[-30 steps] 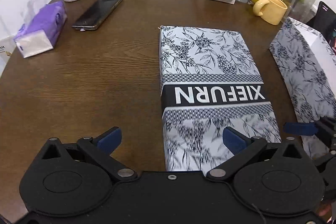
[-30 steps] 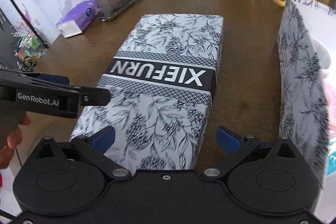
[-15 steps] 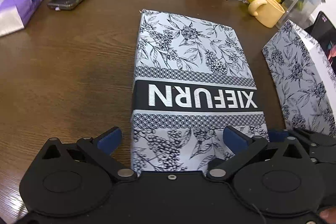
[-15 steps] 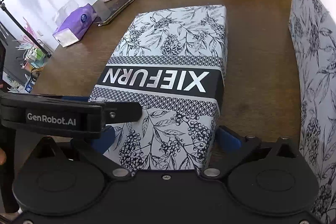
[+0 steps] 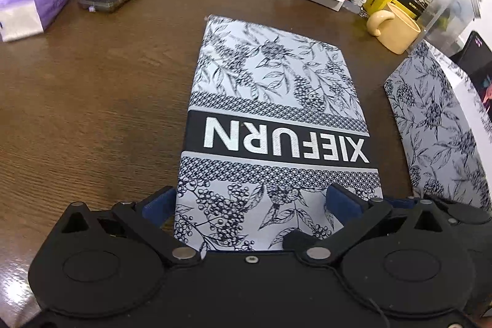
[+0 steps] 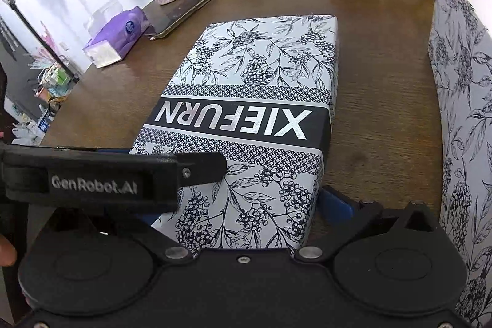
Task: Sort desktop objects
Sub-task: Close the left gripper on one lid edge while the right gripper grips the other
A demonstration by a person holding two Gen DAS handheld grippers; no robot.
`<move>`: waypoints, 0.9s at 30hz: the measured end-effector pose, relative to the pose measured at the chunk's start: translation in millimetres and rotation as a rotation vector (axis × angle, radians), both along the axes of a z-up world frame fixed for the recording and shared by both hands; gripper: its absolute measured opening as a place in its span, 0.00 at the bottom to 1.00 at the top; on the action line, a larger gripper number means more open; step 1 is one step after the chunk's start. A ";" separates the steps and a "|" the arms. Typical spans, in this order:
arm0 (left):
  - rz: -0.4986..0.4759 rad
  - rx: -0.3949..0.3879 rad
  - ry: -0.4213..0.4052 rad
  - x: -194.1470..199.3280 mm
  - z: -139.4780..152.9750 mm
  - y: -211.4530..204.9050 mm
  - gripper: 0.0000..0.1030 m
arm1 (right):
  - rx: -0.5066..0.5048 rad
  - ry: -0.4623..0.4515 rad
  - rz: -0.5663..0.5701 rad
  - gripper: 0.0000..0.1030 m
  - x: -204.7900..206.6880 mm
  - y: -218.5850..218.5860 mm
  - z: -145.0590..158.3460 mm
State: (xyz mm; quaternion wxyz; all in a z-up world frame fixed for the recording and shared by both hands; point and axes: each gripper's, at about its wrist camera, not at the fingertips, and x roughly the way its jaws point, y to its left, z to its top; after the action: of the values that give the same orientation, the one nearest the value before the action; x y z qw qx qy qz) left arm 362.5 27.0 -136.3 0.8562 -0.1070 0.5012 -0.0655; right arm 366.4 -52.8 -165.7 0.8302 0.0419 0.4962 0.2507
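The XIEFURN box lid point(image 5: 276, 125), lying mid-table point(image 5: 92, 100), sits between the spread-open jaws of both left gripper point(image 5: 250, 202) and right gripper point(image 6: 240, 205); next, seemingly, clamp and lift.

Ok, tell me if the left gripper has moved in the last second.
Yes: the left gripper advanced toward the patterned box and now overlaps its near end.

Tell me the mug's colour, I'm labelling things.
Pale yellow mug, clearest in the left wrist view, at the table's far right edge.
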 end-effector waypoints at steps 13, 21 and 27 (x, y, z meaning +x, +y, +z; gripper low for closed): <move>0.007 0.022 -0.069 -51.0 36.7 15.5 1.00 | 0.024 -0.075 0.079 1.00 -41.8 1.8 37.5; 0.035 0.023 -0.129 -106.8 65.0 31.4 1.00 | 0.040 -0.136 0.088 1.00 -96.8 6.4 69.1; 0.067 0.037 -0.179 -154.4 85.6 31.4 1.00 | 0.054 -0.175 0.102 1.00 -140.1 3.5 89.3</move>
State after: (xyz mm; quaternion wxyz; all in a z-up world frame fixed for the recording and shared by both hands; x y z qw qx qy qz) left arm 208.1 58.4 -50.7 0.9011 -0.1014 0.4200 -0.0369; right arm 226.3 -49.4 -76.5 0.8552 0.0168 0.4164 0.3083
